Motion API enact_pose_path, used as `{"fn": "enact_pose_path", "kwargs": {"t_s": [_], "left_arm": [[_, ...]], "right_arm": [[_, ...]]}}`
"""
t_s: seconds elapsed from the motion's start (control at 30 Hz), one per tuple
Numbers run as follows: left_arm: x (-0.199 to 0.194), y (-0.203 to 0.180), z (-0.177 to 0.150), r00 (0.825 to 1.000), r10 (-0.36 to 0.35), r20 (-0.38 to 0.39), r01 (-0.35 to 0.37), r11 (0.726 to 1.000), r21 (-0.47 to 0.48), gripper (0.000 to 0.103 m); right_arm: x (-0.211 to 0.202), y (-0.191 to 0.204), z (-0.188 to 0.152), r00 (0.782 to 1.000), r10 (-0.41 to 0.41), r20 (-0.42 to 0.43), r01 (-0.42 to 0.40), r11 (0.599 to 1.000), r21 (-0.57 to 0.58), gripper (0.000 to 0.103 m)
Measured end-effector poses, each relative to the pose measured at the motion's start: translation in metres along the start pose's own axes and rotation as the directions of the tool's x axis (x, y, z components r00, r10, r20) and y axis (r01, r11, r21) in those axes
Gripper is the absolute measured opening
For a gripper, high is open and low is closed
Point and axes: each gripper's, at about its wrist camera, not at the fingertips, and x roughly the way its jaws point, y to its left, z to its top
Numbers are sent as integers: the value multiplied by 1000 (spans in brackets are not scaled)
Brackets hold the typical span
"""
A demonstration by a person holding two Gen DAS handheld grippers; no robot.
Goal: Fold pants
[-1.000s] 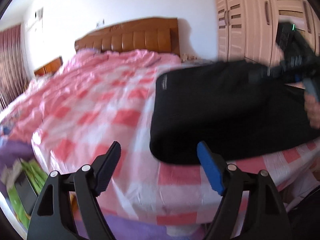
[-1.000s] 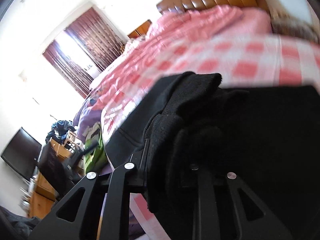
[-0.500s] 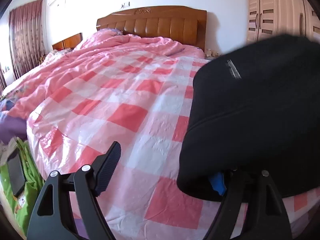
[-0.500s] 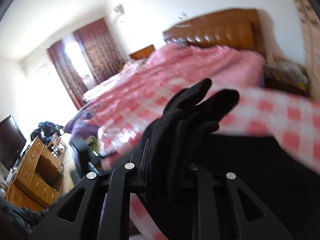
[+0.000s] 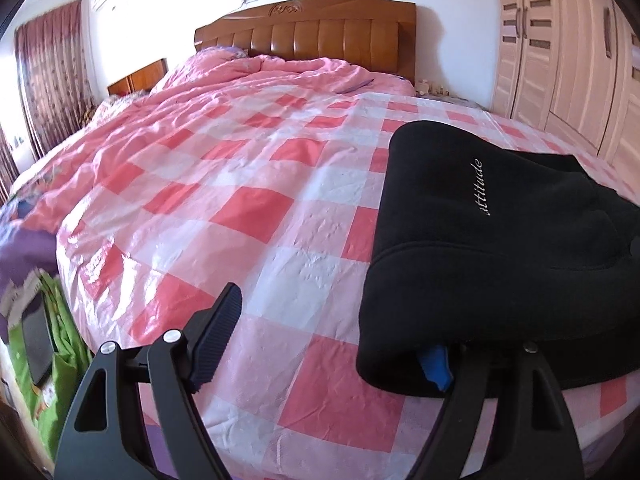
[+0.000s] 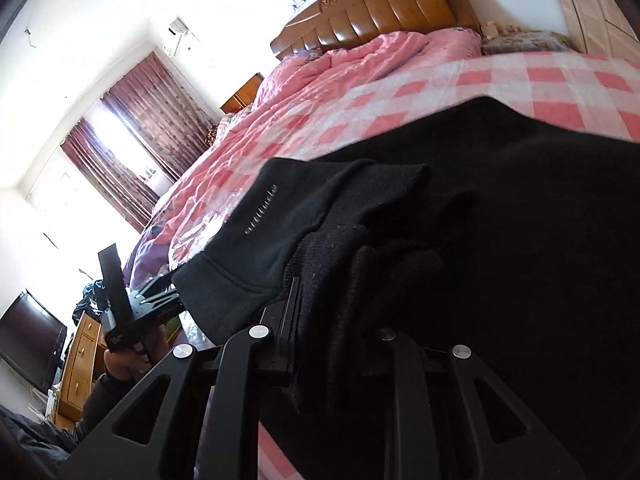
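Since half a second ago, the black pants (image 5: 500,240) are coming down lower onto the bed (image 5: 248,184), and the right wrist view is tipping so the fabric now fills more of it. Folded over on themselves, the pants are lying on the near right part of the pink-and-white checked cover, with the white "attitude" lettering facing up along the top layer. Jaws of the left gripper (image 5: 328,344) are standing spread wide: the dark left finger is hanging free above the checked cover, while the blue-padded right finger is tucking under the near left edge of the pants, mostly hidden by the cloth. Jaws of the right gripper (image 6: 336,320) are pressing together on a bunched fold of the pants (image 6: 460,240), the knit fabric spilling over both fingers and covering their tips. From the right wrist view the left gripper (image 6: 136,312) is showing at the far left beside the hem, held in the person's hand. Beyond the bed, the wooden headboard (image 5: 312,36) is standing against the white wall, with wardrobe doors (image 5: 560,48) to the right.
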Motion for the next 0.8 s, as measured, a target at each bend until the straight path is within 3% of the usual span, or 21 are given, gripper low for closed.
{"fn": "enact_pose_path", "kwargs": {"t_s": [0.13, 0.2, 0.23, 0.33, 0.4, 0.5, 0.57, 0.7, 0.8], "left_arm": [[-2, -2, -2, 1000, 7, 1, -7, 1000, 12, 81], [-3, -5, -2, 1000, 26, 8, -26, 999, 40, 82], [-3, -6, -2, 1000, 30, 7, -30, 998, 46, 84], [-8, -9, -2, 999, 46, 1, -46, 994, 103, 87], [-18, -11, -5, 996, 84, 9, -85, 981, 173, 92], [-51, -9, -17, 997, 63, 36, -71, 951, 302, 92], [-78, -4, -17, 996, 25, 81, -50, 943, 328, 93], [-106, -2, 17, 982, -77, 175, 38, 975, 218, 99], [-92, -29, 39, 967, -207, 150, 179, 967, 182, 99]], "right_arm": [[4, -15, -11, 998, -16, -58, 19, 999, 46, 20], [4, -26, -18, 999, 3, -39, 1, 995, 96, 20], [3, -29, -18, 999, -4, -39, 8, 994, 108, 25], [-5, -24, -15, 997, -49, -59, 54, 994, 90, 51], [-21, -16, -16, 994, -108, -29, 110, 993, 54, 89], [-47, -3, -15, 974, -223, 42, 225, 974, -37, 90], [-52, 9, -12, 966, -247, 78, 254, 962, -100, 90], [-33, 47, 2, 968, -226, 108, 247, 935, -254, 90], [-3, 67, 3, 966, -249, 68, 256, 900, -354, 87]]}}
